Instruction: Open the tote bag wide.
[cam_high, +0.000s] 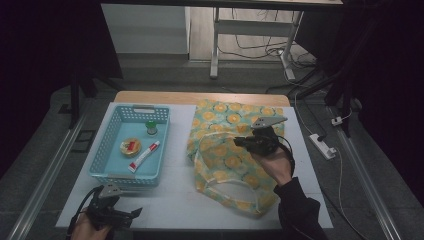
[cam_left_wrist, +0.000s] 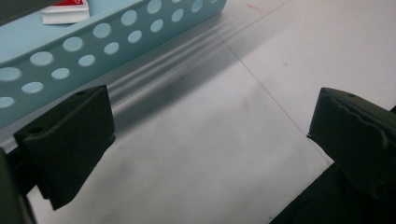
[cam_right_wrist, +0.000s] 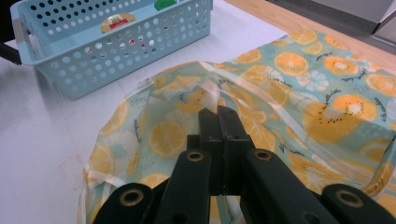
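The right gripper (cam_right_wrist: 219, 116), jaws closed together, pinched the rim of the soft orange-slice-printed plastic bag (cam_high: 231, 150) lying right of the light-blue perforated basket (cam_high: 112, 150), apparently to open it for packing; the left gripper (cam_high: 131, 214) waited wide open and empty near the basket's front.

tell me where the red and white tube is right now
The red and white tube lies inside the blue basket on the table's left in the high view, beside the round tin.

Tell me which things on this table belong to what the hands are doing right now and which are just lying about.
In the job:
- right claw, jaws shut
- fruit-print bag beneath it

Lying about:
- blue basket
- red-and-white tube
- round tin
- green-capped bottle
- left claw, open over the bare table
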